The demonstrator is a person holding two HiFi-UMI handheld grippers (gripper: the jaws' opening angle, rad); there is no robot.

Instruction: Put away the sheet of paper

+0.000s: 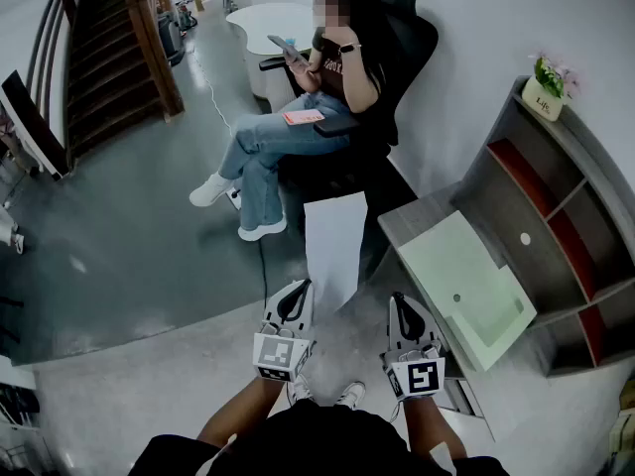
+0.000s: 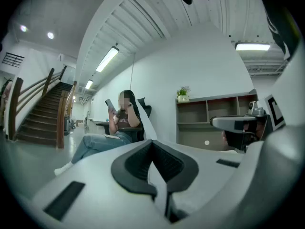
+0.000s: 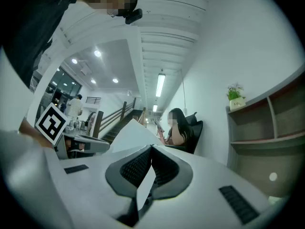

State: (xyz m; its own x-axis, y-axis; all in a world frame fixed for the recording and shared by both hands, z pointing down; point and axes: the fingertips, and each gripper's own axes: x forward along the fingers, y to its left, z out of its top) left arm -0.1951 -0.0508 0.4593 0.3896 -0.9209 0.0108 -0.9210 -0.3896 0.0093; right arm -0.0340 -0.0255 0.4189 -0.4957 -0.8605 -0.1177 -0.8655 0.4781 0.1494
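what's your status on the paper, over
Left hand-held gripper shut on sheet of paper, not yet put away. Right hand-held gripper shut, empty. Seated person ahead; desk right.

The glossy grey floor (image 1: 129, 256) carried a black office chair (image 1: 407, 58) at the far side, with a white round table (image 1: 260, 20) beyond it. To the right stood a grey desk (image 1: 415, 221) bearing a pale green rectangular mat (image 1: 466, 286). Beside the desk stood a grey open shelf unit (image 1: 575, 137), with a small potted plant (image 1: 546, 87) on top.

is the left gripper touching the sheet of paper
Touching. The left gripper view shows the left gripper with its jaws shut on the near edge of the sheet of paper.
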